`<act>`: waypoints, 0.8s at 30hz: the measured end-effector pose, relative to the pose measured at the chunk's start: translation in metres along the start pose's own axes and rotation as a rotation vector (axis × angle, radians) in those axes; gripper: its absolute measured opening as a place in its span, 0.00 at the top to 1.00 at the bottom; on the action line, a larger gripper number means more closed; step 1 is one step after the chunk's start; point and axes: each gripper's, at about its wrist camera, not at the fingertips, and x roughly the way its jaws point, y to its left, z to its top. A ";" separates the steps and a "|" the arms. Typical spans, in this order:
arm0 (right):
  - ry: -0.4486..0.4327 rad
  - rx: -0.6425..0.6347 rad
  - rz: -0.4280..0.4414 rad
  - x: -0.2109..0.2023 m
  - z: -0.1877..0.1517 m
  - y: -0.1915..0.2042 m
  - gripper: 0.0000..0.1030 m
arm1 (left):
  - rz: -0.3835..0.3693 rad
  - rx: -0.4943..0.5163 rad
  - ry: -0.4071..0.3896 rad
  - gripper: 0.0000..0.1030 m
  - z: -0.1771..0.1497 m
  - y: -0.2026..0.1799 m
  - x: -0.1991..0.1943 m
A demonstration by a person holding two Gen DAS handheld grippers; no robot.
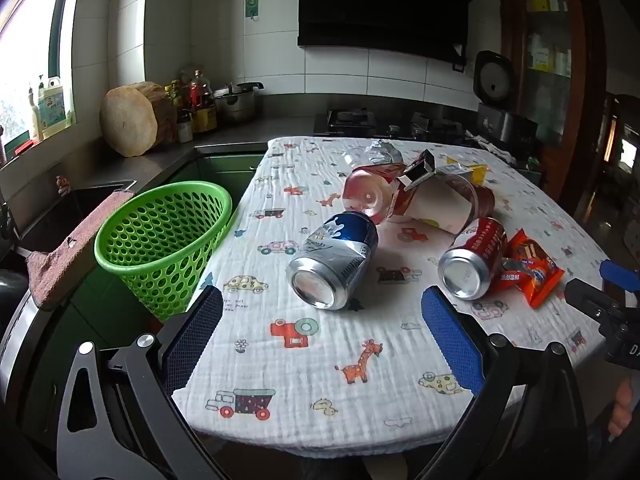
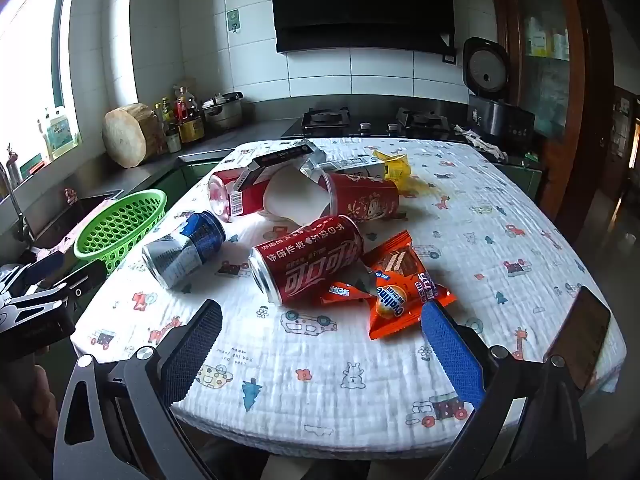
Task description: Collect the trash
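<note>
left gripper (image 1: 322,332) spread wide, empty, facing blue can (image 1: 334,264) | right gripper (image 2: 322,334) likewise, empty | basket (image 1: 164,236) off tabletop's left edge, handy for drops

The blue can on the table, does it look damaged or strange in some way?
Yes. The blue can lies on its side on the tablecloth, and its wall looks dented and creased in the middle. The red can beside it also lies on its side but looks undented.
</note>
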 end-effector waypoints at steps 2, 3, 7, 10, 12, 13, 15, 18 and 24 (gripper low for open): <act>-0.001 0.001 0.000 0.000 0.000 -0.001 0.06 | 0.001 -0.001 0.000 0.05 0.000 0.000 0.000; -0.001 0.000 0.000 0.000 0.000 -0.001 0.06 | 0.004 -0.001 -0.001 0.05 0.000 0.000 0.000; -0.004 0.000 -0.004 -0.002 0.001 -0.002 0.06 | 0.000 -0.004 0.003 0.05 0.000 0.000 0.000; -0.005 -0.002 -0.006 0.000 0.001 -0.001 0.06 | 0.005 0.000 0.003 0.05 -0.002 -0.003 0.000; -0.008 -0.001 -0.009 0.001 0.001 -0.001 0.06 | 0.007 -0.002 0.002 0.05 -0.002 -0.004 -0.002; -0.009 -0.001 -0.009 -0.002 0.002 0.001 0.06 | 0.010 -0.002 0.002 0.05 -0.002 -0.004 -0.002; -0.009 0.001 -0.010 -0.005 0.002 -0.003 0.06 | 0.014 -0.001 0.001 0.05 -0.002 -0.006 -0.004; -0.009 0.004 -0.013 -0.005 0.002 -0.003 0.06 | 0.011 -0.009 0.009 0.05 -0.002 0.000 0.002; -0.012 0.009 -0.009 -0.002 0.001 -0.007 0.06 | 0.014 -0.016 0.016 0.05 -0.002 0.001 0.003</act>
